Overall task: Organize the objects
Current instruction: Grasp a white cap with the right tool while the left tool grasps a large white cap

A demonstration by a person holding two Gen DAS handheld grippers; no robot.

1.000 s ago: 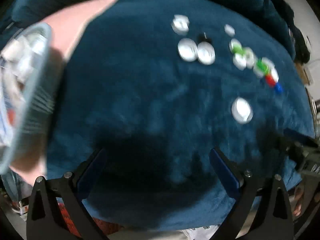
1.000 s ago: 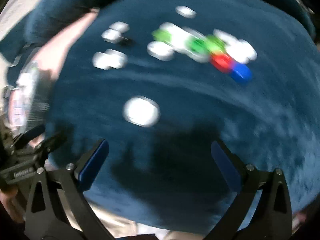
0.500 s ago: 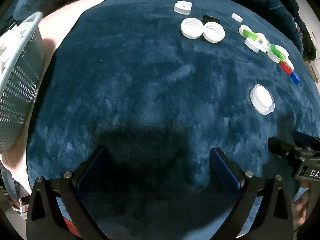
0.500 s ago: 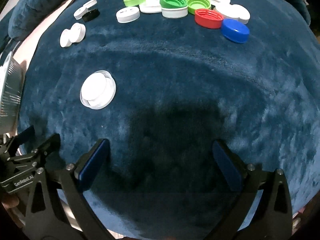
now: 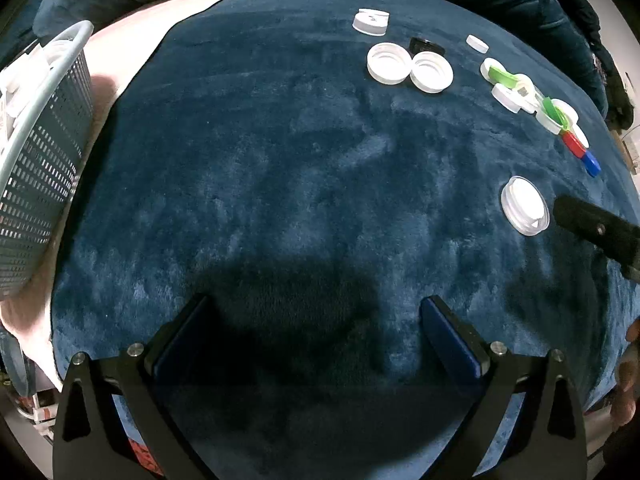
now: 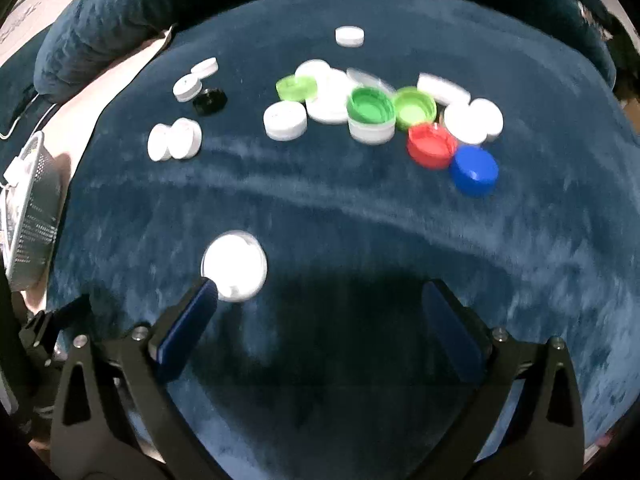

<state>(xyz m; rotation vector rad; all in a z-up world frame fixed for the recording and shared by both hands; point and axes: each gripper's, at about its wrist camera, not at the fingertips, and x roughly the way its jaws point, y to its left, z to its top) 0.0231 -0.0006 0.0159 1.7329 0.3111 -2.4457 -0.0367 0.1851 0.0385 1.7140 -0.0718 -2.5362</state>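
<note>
Done so far: the basket (image 5: pixel 40 168), at the left edge of the left wrist view, already holds some white caps; you cannot count them from here.
Left to do: many caps lie loose on the blue blanket (image 5: pixel 280 168). In the right wrist view you have a mixed cluster at upper centre, including a green cap (image 6: pixel 370 106), a red cap (image 6: pixel 431 146) and a blue cap (image 6: pixel 474 170), plus a white pair (image 6: pixel 174 139) and a black cap (image 6: pixel 210 101) at upper left.
Progress estimate: judged as early to middle; most caps remain outside the basket.
Nearest target: the large white lid (image 6: pixel 235 266) lies alone at lower left, just off your left fingertip.
Right gripper (image 6: pixel 320 312): jaws spread wide, holding nothing, low over the blanket; the view is motion-blurred.
Left gripper (image 5: pixel 316 324): jaws spread, empty, over bare blanket at bottom centre.
</note>
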